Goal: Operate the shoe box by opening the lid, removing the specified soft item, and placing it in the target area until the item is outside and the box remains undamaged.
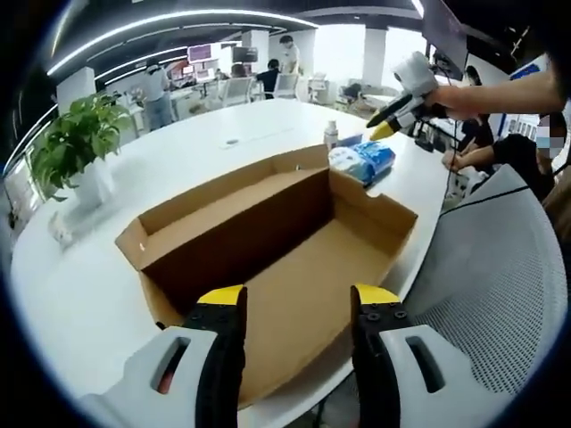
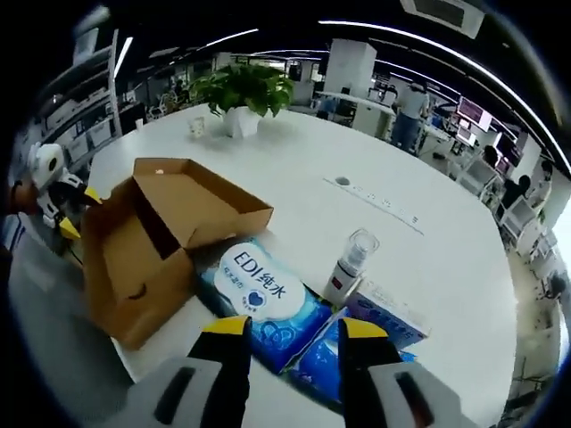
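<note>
Your left claw (image 1: 297, 301) gapes empty over the open shoe box (image 1: 294, 267); your right claw (image 2: 293, 328), open and empty, hovers above the blue wipes pack (image 2: 259, 303) on the tabletop (image 2: 357, 214).

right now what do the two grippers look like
Both the left gripper and the right gripper have pale grey-white bodies with a slot in each side, black jaws and yellow tips. Seen from the left gripper view, the right one has a white rounded housing.

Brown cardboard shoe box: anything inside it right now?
Nothing visible inside the open brown cardboard shoe box; its floor is bare. The near end sits behind the left hand-held gripper, so that strip is hidden.
</note>
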Available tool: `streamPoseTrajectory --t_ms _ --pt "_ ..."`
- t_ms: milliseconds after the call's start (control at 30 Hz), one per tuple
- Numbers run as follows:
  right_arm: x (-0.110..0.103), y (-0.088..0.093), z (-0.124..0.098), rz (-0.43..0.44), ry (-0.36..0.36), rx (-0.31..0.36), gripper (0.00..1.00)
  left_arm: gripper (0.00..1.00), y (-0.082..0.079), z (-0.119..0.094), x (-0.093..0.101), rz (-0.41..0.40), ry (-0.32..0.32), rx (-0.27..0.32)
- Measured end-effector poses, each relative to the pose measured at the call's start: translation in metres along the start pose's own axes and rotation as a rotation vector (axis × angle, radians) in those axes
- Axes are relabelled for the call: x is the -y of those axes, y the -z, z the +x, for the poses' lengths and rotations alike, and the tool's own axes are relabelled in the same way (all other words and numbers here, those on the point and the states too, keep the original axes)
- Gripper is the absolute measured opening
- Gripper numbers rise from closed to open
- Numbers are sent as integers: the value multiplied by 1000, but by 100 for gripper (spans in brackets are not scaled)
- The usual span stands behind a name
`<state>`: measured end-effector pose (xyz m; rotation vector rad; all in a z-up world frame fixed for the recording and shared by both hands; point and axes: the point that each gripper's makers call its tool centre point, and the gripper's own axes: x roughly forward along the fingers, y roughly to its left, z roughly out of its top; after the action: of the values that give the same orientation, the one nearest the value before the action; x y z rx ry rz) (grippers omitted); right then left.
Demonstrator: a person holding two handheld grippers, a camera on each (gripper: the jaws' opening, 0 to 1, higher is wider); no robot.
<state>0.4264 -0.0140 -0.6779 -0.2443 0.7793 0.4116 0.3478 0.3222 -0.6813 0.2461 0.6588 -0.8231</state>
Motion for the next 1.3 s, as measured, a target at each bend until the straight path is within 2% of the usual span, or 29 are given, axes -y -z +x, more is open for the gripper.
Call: streamPoseTrajectory --t_ms 133,233,367,567,767,867,933,1133,1300 --pt "-6 3 -5 23 15 18 36 46 -5 -3 -5 -24 -29 22" --pt "-15 3 -9 82 17 54 36 46 -4 -5 -7 -38 -43 26" --pt "-28 9 -11 81 26 53 36 45 -1 -7 -5 -46 -54 28" --pt "-53 21 -10 126 0 61 36 45 0 -13 -4 -72 -74 45" --pt "-66 19 -9 163 -2 85 36 45 1 -19 -10 -126 -98 61" --pt "-72 15 -11 163 4 98 38 47 2 -21 -12 -147 -103 58" --pt "-79 13 -13 199 -11 120 38 47 2 -21 -11 -145 -100 53" --pt "-95 17 -10 239 -28 133 39 47 -1 -19 -11 -159 -91 45" --pt "-111 16 -11 232 -60 138 39 48 -7 -16 -7 -122 -72 29"
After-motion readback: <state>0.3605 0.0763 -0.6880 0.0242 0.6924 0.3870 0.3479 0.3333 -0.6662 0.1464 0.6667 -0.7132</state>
